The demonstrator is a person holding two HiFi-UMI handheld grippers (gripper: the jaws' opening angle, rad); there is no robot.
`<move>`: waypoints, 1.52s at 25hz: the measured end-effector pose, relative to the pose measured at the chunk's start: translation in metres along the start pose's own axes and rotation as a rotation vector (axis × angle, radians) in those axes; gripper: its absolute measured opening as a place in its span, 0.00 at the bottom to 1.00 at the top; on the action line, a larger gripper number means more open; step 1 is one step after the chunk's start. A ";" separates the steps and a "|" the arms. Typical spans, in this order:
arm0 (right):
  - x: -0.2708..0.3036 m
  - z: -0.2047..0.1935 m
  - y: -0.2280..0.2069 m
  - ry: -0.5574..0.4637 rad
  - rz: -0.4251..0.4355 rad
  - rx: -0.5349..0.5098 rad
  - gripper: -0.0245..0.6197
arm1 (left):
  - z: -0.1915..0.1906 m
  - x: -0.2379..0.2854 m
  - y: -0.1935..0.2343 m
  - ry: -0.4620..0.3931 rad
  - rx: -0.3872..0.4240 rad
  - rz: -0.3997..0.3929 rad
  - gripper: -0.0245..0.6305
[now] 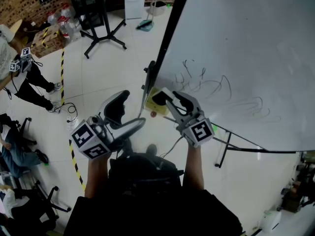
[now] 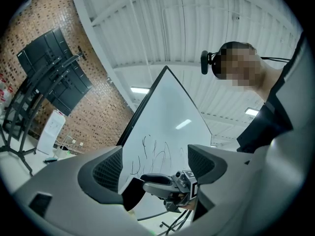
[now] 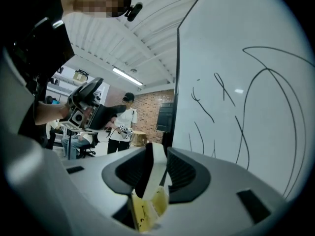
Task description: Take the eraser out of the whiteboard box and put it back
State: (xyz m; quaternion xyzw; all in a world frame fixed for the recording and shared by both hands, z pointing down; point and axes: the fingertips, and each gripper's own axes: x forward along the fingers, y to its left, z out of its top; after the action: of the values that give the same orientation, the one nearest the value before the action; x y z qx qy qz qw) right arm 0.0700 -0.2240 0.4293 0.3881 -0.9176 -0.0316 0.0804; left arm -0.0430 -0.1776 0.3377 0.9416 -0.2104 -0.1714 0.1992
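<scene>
Between right gripper [image 3: 157, 152] fingers: eraser [image 3: 149, 206], clamped narrow. Box [image 1: 150, 94] just beyond fingertips, I judge. Keep eraser square to opening, release once seated. Left gripper [image 2: 155, 157] wide, empty.

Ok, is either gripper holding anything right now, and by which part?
The right gripper has its fingers pinched on the eraser across its thin body, with the yellow end sticking out behind them. The left gripper is open and holds nothing.

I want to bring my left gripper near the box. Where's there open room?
Bare floor between the stand, the whiteboard's left edge and the left gripper. Crowded at the box, where the right gripper holds the eraser.
</scene>
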 end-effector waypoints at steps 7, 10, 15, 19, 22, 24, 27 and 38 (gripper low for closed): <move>0.006 -0.021 0.004 0.050 0.009 0.000 0.28 | -0.002 -0.002 0.002 0.002 -0.004 0.007 0.67; 0.008 -0.030 0.005 0.067 0.013 -0.004 0.28 | -0.003 -0.003 0.002 0.003 -0.005 0.011 0.67; 0.012 -0.042 0.009 0.102 0.022 -0.006 0.28 | -0.002 -0.005 0.003 0.002 -0.006 0.016 0.67; 0.014 -0.051 0.013 0.121 0.032 -0.007 0.28 | -0.003 -0.006 0.004 0.005 -0.007 0.019 0.67; 0.016 -0.058 0.014 0.137 0.038 -0.008 0.28 | -0.004 -0.006 0.004 0.008 -0.008 0.021 0.67; 0.017 -0.064 0.015 0.153 0.041 -0.010 0.28 | -0.005 -0.006 0.005 0.009 -0.009 0.023 0.67; 0.019 -0.072 0.017 0.170 0.049 -0.016 0.28 | -0.005 -0.006 0.006 0.008 -0.010 0.025 0.67; 0.025 -0.095 0.021 0.206 0.063 -0.025 0.28 | -0.007 -0.007 0.007 0.009 -0.011 0.031 0.67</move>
State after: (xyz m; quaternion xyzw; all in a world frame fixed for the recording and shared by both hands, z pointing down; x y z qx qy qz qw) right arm 0.0540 -0.2270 0.5289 0.3590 -0.9157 -0.0005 0.1804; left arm -0.0488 -0.1780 0.3490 0.9380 -0.2230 -0.1652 0.2077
